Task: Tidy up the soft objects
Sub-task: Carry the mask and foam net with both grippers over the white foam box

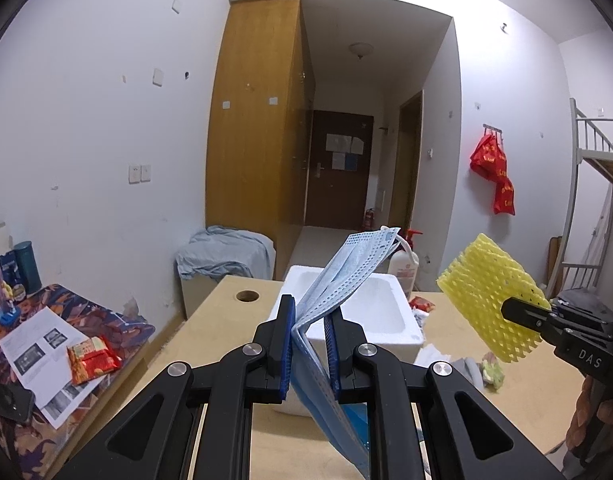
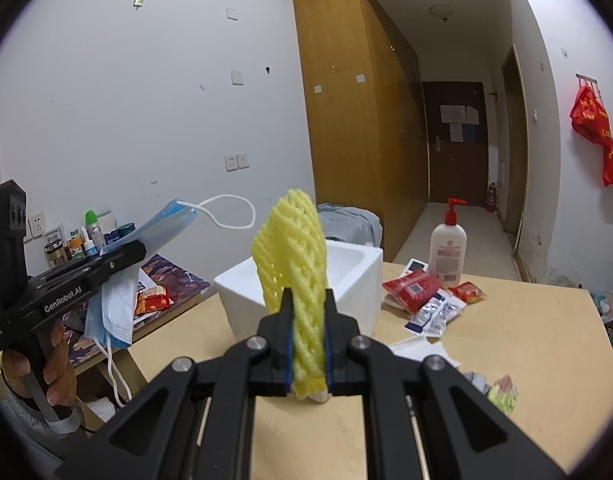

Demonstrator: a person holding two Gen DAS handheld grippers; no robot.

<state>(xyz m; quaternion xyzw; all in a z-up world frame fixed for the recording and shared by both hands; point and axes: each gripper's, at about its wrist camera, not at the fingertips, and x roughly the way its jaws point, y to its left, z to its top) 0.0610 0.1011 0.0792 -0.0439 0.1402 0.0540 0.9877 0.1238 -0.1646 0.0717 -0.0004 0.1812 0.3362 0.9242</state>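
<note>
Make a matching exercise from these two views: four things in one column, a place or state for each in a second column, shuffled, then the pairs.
Things
1. blue face masks
2. yellow foam net
3. white foam box
4. pump bottle

Places or states
A. stands upright on the table behind red packets
B. held in the right gripper
C. held in the left gripper
D. sits open-topped on the table

Pairs: 1-C, 2-B, 3-D, 4-A

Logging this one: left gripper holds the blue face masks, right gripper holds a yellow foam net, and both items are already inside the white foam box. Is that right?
Not quite. The left gripper does hold the blue face masks and the right gripper the yellow foam net, but neither is in the white foam box yet. Both wrist views show them held in the air, near the box.
</note>
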